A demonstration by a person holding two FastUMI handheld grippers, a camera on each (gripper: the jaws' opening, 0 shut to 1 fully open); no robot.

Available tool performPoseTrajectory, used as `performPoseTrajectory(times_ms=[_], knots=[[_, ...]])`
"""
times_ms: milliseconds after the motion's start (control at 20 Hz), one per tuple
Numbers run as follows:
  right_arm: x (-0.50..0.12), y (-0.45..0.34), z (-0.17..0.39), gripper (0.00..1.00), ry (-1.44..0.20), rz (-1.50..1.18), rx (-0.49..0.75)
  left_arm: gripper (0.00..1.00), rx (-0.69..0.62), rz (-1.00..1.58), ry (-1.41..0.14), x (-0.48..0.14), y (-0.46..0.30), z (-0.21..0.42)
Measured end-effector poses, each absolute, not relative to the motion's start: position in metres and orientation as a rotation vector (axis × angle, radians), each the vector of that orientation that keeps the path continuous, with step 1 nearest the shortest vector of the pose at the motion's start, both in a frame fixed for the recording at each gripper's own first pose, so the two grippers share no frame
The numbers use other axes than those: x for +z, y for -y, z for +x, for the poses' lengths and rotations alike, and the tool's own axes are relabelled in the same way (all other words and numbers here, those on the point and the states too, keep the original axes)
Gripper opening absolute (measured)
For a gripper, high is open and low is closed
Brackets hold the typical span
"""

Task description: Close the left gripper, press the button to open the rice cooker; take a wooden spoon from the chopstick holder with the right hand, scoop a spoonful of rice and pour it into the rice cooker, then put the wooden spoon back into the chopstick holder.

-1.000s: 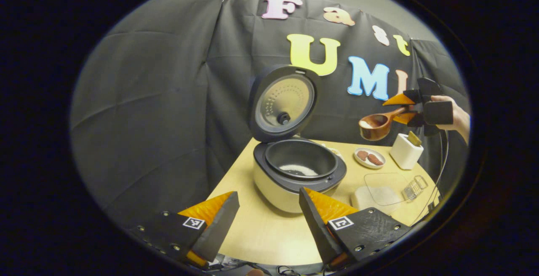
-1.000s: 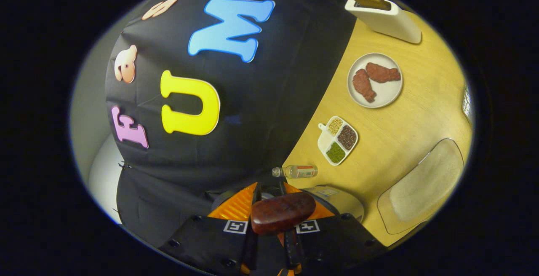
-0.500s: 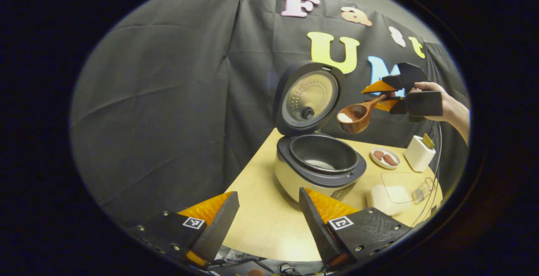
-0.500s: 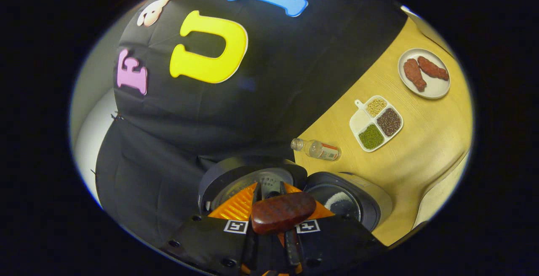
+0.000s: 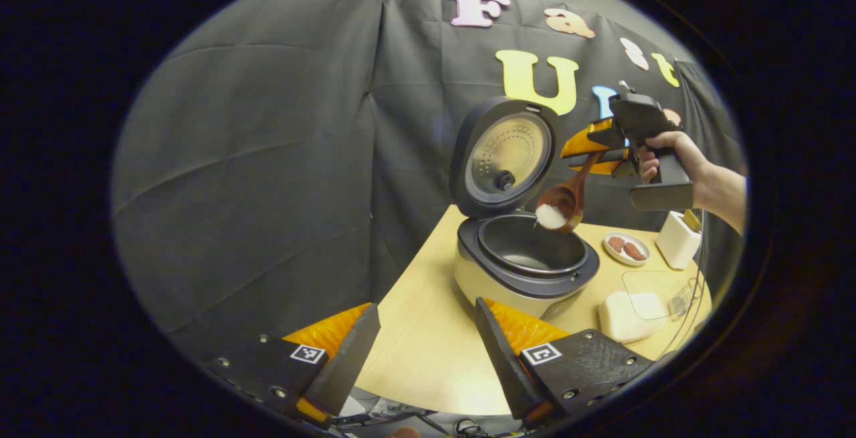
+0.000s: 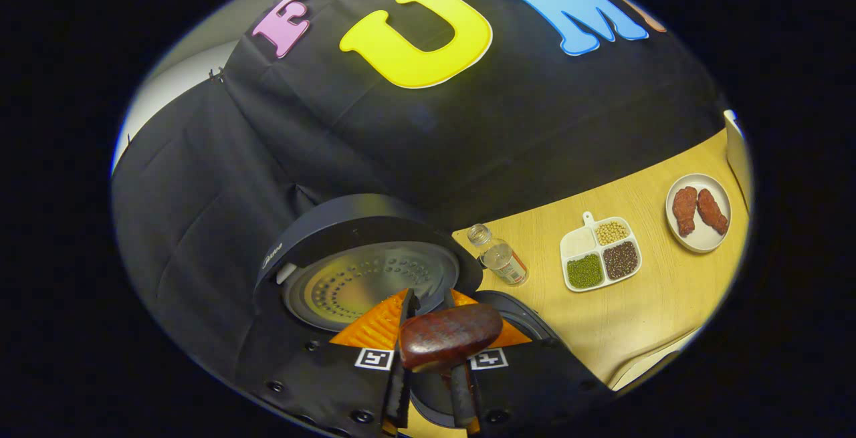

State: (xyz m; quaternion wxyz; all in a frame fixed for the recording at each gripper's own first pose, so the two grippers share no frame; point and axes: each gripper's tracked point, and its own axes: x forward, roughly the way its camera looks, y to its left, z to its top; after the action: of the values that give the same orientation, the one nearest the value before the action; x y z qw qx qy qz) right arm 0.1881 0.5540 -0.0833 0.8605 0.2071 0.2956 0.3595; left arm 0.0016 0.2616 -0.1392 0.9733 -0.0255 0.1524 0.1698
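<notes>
In the left gripper view, the left gripper (image 5: 426, 338) hangs low over the near edge of the wooden table (image 5: 428, 358), its two fingers spread wide apart with nothing between them. Beyond it, the rice cooker (image 5: 525, 264) stands on the table with its lid (image 5: 505, 156) raised upright, the dark inner pot open to the room. Directly above the pot's rim, the wooden spoon (image 5: 565, 198) tilts bowl-down with a heap of white rice (image 5: 551, 216) in it, its handle clamped between the closed fingers of the right gripper (image 5: 597, 150), which a hand (image 5: 665, 157) holds from the right. To the right of the cooker, a clear-lidded rice container (image 5: 632, 311) lies on the table, with a small plate (image 5: 626, 248) carrying two brown pieces of food behind it, and the white chopstick holder (image 5: 678, 243) stands farther right, partly hidden behind the hand and gripper body. In the right gripper view, the end of the spoon handle (image 6: 449, 339) sits pinched at the bottom between the fingers, blocking most of the pot below; the perforated inside of the raised lid (image 6: 371, 284) lies just behind. Farther off on the table stand a small clear bottle (image 6: 499, 261), a white divided dish (image 6: 600, 261) of beans and grains, and the plate (image 6: 699, 241) near the edge, all backed by the black cloth wall (image 6: 428, 137).
</notes>
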Motion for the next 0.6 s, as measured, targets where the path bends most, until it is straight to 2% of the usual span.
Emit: performPoseTrajectory(times_ms=[50, 150, 200, 250, 300, 350, 400, 600], knots=[[-0.081, -0.558, 0.187, 0.23, -0.603, 0.427, 0.762, 0.90, 0.344, -0.052, -0.310, -0.139, -0.262, 0.001], [-0.080, -0.560, 0.186, 0.24, -0.569, 0.388, 0.772, 0.87, 0.348, -0.053, -0.317, -0.143, -0.265, -0.001], [-0.082, -0.562, 0.186, 0.23, -0.553, 0.353, 0.775, 0.90, 0.350, -0.055, -0.320, -0.143, -0.266, -0.002], [-0.083, -0.564, 0.185, 0.23, -0.539, 0.312, 0.783, 0.86, 0.350, -0.055, -0.319, -0.143, -0.266, -0.003], [-0.086, -0.566, 0.183, 0.23, -0.531, 0.276, 0.789, 0.91, 0.352, -0.053, -0.320, -0.143, -0.268, -0.004], [-0.087, -0.567, 0.182, 0.23, -0.523, 0.255, 0.792, 0.86, 0.352, -0.048, -0.320, -0.142, -0.269, -0.003], [-0.086, -0.571, 0.180, 0.24, -0.509, 0.241, 0.799, 0.91, 0.354, -0.042, -0.318, -0.140, -0.270, -0.002], [-0.090, -0.579, 0.173, 0.23, -0.462, 0.133, 0.830, 0.90, 0.360, -0.025, -0.309, -0.135, -0.280, 0.000]])
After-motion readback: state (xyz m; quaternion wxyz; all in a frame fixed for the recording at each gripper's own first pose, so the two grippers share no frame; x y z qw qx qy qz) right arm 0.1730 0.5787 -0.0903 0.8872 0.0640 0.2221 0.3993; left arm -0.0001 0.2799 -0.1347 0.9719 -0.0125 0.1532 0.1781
